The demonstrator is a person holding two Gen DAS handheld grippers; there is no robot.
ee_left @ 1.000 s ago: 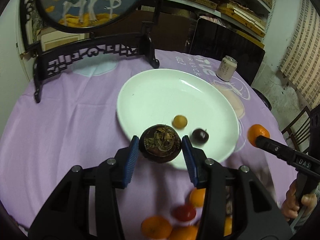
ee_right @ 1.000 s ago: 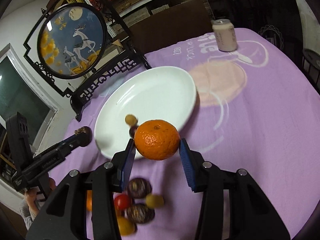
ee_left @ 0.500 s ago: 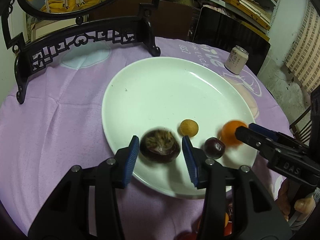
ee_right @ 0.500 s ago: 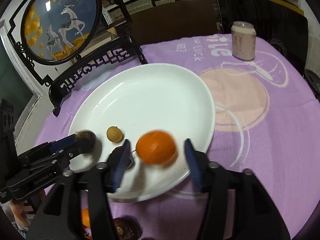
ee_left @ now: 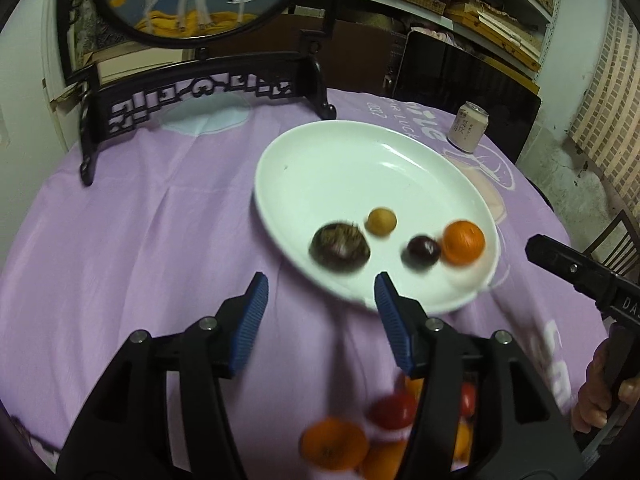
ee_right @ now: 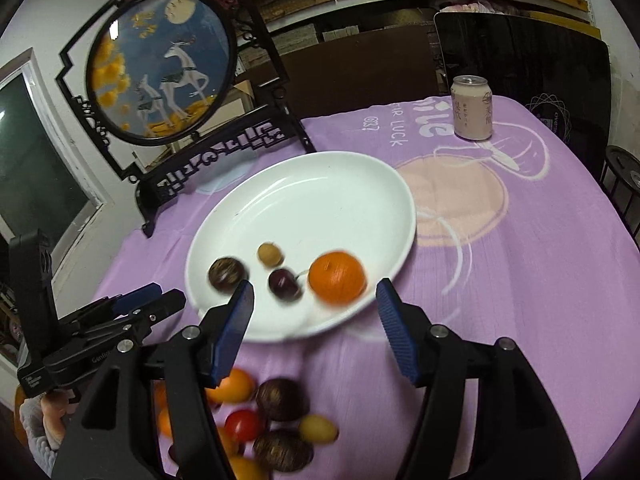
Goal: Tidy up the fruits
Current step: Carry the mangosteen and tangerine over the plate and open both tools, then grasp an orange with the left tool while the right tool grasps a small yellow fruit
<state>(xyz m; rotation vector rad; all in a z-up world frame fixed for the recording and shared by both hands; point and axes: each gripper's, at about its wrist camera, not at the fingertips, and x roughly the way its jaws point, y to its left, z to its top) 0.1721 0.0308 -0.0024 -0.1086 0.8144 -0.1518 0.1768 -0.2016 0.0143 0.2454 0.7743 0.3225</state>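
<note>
Round orange mandarin and dark brown mangosteen, lying loose ahead of both grippers' just-opened, empty fingers, could roll across the white plate.

On the purple tablecloth I could read white lettering, upside down from my side: "LUCK" with "0837" or similar beside it, and larger letters that looked like "ile". The can carried print too small for me to read. The right gripper, seen from the left wrist camera, bore white letters "DA", the rest cut off.
</note>
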